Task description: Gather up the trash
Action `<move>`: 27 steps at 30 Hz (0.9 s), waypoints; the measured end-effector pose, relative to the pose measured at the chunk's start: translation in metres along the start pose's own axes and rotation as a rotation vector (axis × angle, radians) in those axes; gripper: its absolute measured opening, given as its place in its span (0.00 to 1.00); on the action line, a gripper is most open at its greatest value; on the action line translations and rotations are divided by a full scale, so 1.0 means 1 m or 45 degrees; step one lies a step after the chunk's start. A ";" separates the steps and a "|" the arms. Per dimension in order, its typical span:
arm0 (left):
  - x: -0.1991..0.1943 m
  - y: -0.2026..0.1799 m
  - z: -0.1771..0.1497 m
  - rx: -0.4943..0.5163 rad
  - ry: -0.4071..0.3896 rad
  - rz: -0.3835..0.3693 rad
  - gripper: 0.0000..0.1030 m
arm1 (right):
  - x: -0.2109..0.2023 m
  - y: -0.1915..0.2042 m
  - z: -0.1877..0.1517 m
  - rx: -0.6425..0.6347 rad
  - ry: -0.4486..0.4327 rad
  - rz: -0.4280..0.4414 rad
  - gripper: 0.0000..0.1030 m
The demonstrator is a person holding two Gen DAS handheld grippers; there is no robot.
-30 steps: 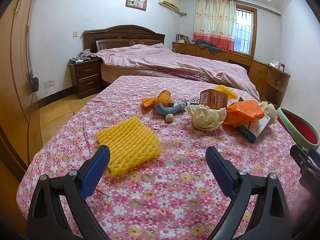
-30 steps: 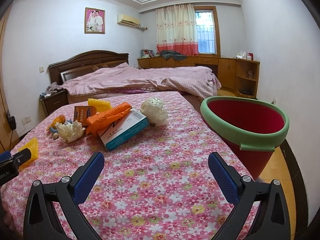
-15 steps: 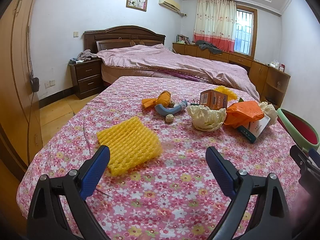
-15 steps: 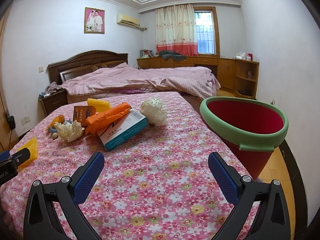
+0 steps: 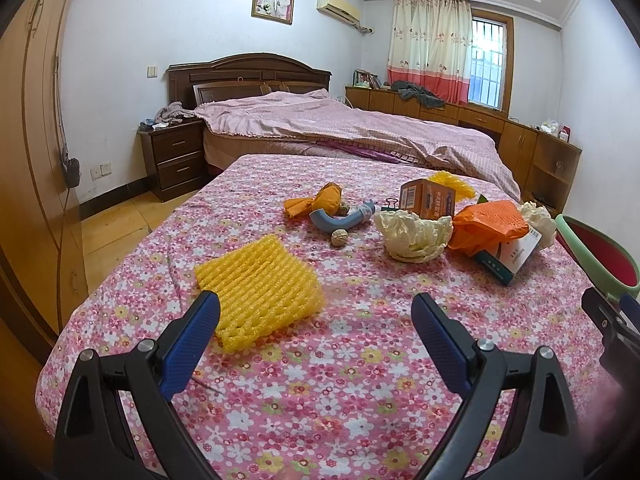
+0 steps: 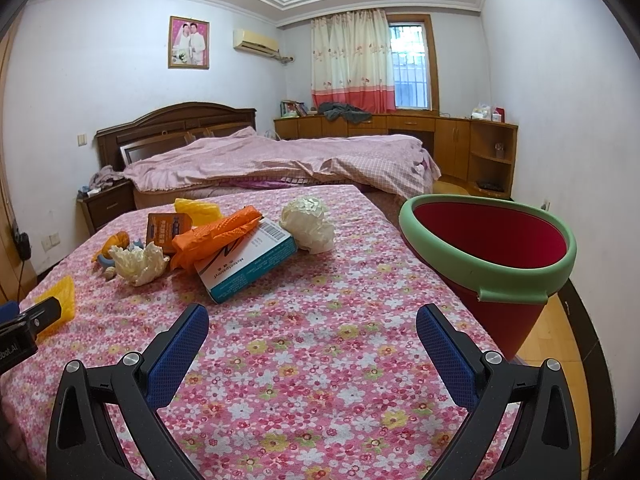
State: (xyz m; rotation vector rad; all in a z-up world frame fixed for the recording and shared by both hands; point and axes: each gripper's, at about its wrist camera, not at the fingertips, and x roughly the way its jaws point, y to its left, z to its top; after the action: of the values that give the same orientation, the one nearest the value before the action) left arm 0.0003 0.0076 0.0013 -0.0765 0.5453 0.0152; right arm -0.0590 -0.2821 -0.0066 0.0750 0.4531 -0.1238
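- The left gripper hangs above the flowered bedspread, its blue-padded jaws spread wide with nothing between them.
- The right gripper is likewise spread wide and empty, over a bare stretch of the same cloth.
- A yellow foam net lies flat just ahead of the left gripper's left finger, apart from the other trash.
- Farther back lies a cluster: an orange wrapper, a blue curved tube touching it, and a walnut just in front of the tube.
- A crumpled white paper sits to the right of the tube, with a small brown carton behind it and a second yellow net behind that.
- An orange glove is draped across a white and teal box; another white paper ball sits beside the box's far end.
- A red bin with a green rim stands off the right edge of the bed, tilted, with no trash seen inside it.
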 end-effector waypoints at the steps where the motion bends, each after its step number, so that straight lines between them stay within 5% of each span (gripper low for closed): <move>1: 0.000 0.000 0.000 0.000 -0.001 0.001 0.93 | 0.000 0.000 0.000 0.000 0.000 0.000 1.00; 19: -0.001 -0.001 0.001 0.012 -0.002 -0.002 0.93 | -0.001 -0.001 0.000 0.005 0.003 0.007 1.00; 27: 0.002 0.009 0.008 0.037 0.058 -0.005 0.93 | 0.014 -0.004 0.010 0.007 0.152 0.054 1.00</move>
State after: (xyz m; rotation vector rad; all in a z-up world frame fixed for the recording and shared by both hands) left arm 0.0055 0.0177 0.0069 -0.0500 0.5910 0.0016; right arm -0.0429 -0.2886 -0.0041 0.0976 0.5697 -0.0791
